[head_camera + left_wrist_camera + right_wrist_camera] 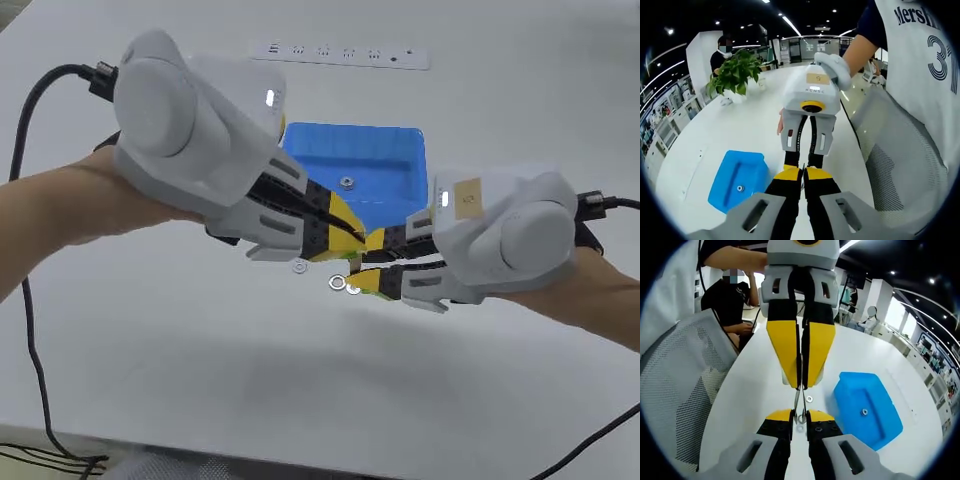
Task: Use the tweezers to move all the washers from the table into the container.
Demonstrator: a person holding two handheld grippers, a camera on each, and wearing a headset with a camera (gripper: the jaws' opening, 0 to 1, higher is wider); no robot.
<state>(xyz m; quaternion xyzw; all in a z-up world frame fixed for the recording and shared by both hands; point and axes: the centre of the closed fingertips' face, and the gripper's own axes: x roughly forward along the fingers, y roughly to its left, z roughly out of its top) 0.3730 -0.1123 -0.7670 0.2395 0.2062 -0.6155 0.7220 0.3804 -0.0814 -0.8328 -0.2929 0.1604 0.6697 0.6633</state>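
Slippage: left tool [801, 172] and right tool [800, 415] both clamp the tweezers [799, 397]; uneven squeeze may flick the washer [801, 418] past the container [847, 400].

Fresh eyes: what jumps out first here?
The left hand-held gripper and right hand-held gripper meet nose to nose over the white table, thin tweezers pinched between their yellow-tipped jaws. Just behind sits a blue container holding one washer; loose washers lie by the tips.

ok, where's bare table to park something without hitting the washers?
Crowded: left gripper and right gripper meet over washers just in front of the container. Free: the table from there to its near edge; also right of the container, up to the power strip.
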